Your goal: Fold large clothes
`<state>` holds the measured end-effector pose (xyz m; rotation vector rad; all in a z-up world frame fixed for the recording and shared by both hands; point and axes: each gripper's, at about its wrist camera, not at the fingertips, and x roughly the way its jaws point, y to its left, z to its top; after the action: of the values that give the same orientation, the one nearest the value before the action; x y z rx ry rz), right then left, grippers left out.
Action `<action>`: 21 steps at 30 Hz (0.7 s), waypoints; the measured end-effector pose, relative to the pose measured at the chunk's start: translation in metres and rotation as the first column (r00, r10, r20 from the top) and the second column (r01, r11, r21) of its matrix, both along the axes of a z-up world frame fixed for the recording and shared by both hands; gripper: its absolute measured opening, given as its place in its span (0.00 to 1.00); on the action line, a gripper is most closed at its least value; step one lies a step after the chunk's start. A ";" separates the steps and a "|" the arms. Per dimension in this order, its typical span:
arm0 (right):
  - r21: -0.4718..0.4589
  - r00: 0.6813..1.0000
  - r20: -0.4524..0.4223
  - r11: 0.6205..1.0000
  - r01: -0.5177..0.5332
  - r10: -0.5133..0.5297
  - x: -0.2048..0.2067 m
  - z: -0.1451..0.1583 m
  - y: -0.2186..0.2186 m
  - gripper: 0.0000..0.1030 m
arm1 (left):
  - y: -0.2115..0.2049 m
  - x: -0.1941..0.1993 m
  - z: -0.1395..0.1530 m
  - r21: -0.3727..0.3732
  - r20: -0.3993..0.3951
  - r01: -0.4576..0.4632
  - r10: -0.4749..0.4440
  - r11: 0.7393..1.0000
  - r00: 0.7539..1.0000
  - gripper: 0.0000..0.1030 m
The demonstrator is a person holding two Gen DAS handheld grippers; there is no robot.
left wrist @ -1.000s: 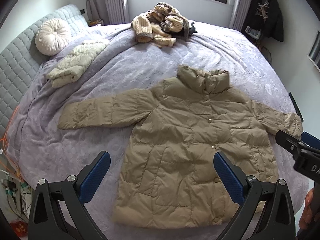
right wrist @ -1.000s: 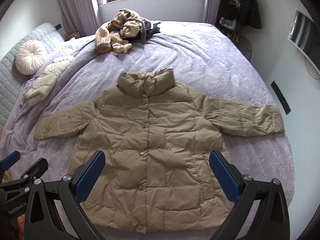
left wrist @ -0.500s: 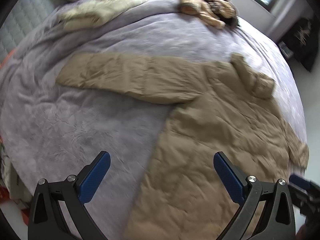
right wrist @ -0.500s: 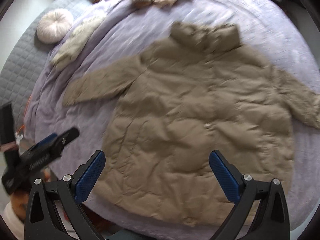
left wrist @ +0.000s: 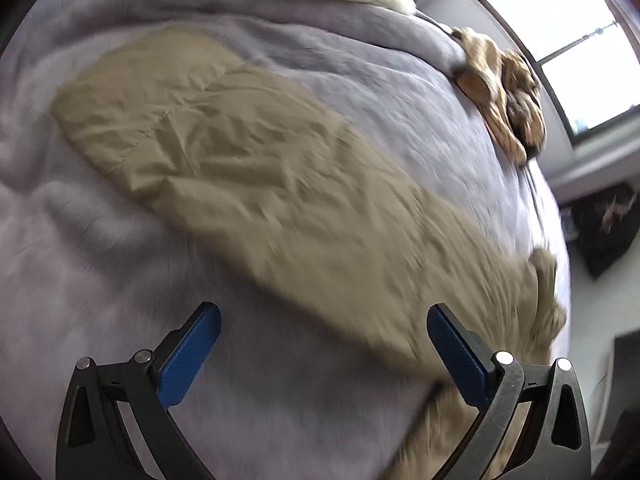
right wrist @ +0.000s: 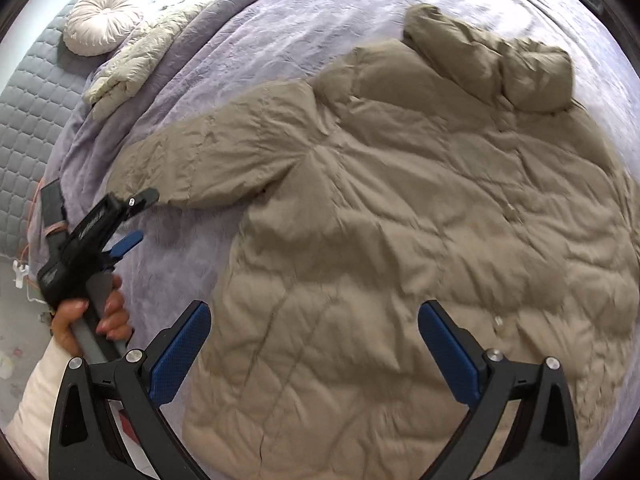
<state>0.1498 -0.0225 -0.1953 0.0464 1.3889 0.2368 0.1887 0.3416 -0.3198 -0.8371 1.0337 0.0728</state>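
A: How do the jaws of the left gripper (left wrist: 324,344) stand?

B: They are spread wide and they grasp nothing. Between the blue pads (left wrist: 188,354) only the lilac bedspread (left wrist: 100,240) is seen. Just ahead of the jaws, and partly behind the right pad, lies one sleeve (left wrist: 224,148) of the khaki puffer jacket (left wrist: 360,248), flat on the cover. This view is blurred.

A: And the right gripper (right wrist: 314,350)?

B: Also released, jaws wide apart, nothing between them. It hangs over the lower body of the jacket, which lies spread with its front up. Ahead of the jaws and to the right is the collar (right wrist: 492,60). Ahead and to the left the sleeve stretches outward, and the tips of the left gripper are just beside its cuff; if they touch it, one cannot tell. A hand (right wrist: 94,316) holds that gripper by its grip.

A: What is farther out?

B: Far ahead on the left, a cream garment (right wrist: 136,64) and a round cushion (right wrist: 100,22) near the quilted headboard (right wrist: 24,120). At the far edge, a heap of tan clothes (left wrist: 500,92), near the window (left wrist: 568,32).
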 end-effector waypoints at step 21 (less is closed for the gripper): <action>0.126 0.995 0.070 0.989 -0.075 0.066 0.071 -0.046 0.043 0.39 | 0.077 0.017 0.056 0.040 0.233 -0.126 0.113 0.991 0.966 0.07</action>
<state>0.2205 0.0206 -0.2417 0.0960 1.3097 0.3837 0.2053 0.4182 -0.2642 -0.8367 0.7596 0.1037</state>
